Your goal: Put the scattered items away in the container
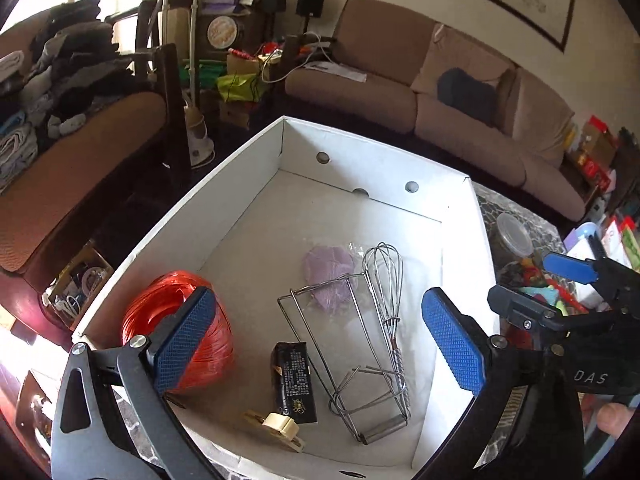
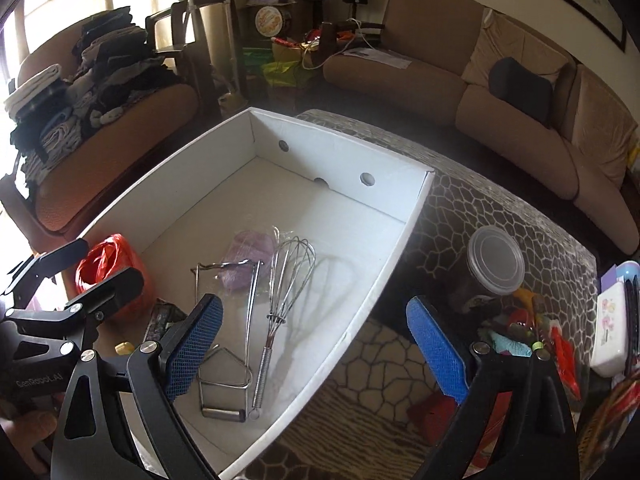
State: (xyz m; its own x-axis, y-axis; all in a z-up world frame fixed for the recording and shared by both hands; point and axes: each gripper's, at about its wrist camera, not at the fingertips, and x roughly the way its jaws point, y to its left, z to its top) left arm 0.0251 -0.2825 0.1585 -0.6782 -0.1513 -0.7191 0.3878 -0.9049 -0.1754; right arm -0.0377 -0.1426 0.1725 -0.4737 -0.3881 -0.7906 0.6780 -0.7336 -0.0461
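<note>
A white cardboard box (image 1: 256, 184) (image 2: 400, 236) stands on the patterned table. Inside lie a red roll of plastic string (image 1: 176, 312) (image 2: 106, 266), a wire whisk (image 1: 384, 276) (image 2: 288, 276), a wire holder (image 1: 320, 320) (image 2: 224, 304), a black packet (image 1: 294, 384), a purple pouch (image 1: 326, 268) (image 2: 248, 248) and a cream clip (image 1: 280, 426). My left gripper (image 1: 318, 344) hangs open above the box floor with nothing between its pads. My right gripper (image 2: 316, 346) is open and empty over the box's right wall; the whisk lies just left of it.
To the right of the box on the table (image 2: 500, 208) stand a lidded plastic jar (image 2: 496, 266) (image 1: 514, 236), a heap of colourful small items (image 2: 528, 332) and a white case (image 2: 610, 330). A brown sofa (image 2: 520, 92) and a chair stacked with clothes (image 2: 80, 80) stand behind.
</note>
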